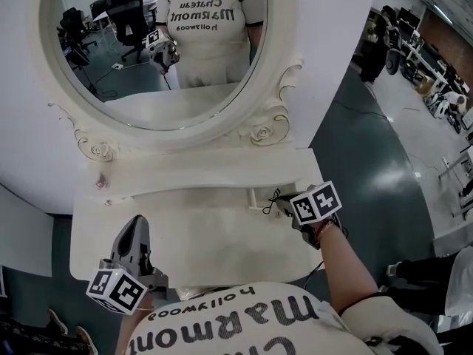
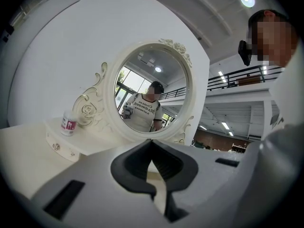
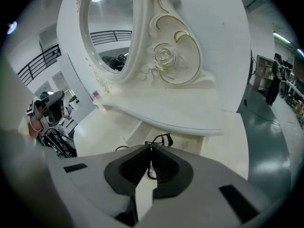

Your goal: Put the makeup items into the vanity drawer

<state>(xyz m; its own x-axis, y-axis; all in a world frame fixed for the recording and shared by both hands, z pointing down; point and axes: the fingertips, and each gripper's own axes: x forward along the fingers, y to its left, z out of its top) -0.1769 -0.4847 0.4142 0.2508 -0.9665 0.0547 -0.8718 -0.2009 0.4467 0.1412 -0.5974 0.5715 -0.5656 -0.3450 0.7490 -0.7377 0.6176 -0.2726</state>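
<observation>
My right gripper (image 1: 284, 206) is shut on a black eyelash curler (image 3: 159, 138). It holds the curler just under the right end of the vanity's upper shelf (image 3: 190, 113). There a small drawer (image 3: 134, 133) seems to stand pulled out, though I cannot tell for sure. The curler (image 1: 272, 200) sticks out to the left of the jaws. A small white jar with a pink label (image 2: 69, 122) stands on the shelf's left end (image 1: 100, 180). My left gripper (image 1: 137, 223) hovers over the tabletop's front left, shut with nothing in it (image 2: 152, 144).
The oval mirror (image 1: 159, 50) with its carved white frame rises behind the shelf and reflects a person. The small left drawer front with knobs (image 2: 56, 147) is closed. The cream tabletop (image 1: 214, 242) lies between both grippers. Grey floor (image 1: 362, 168) drops off on the right.
</observation>
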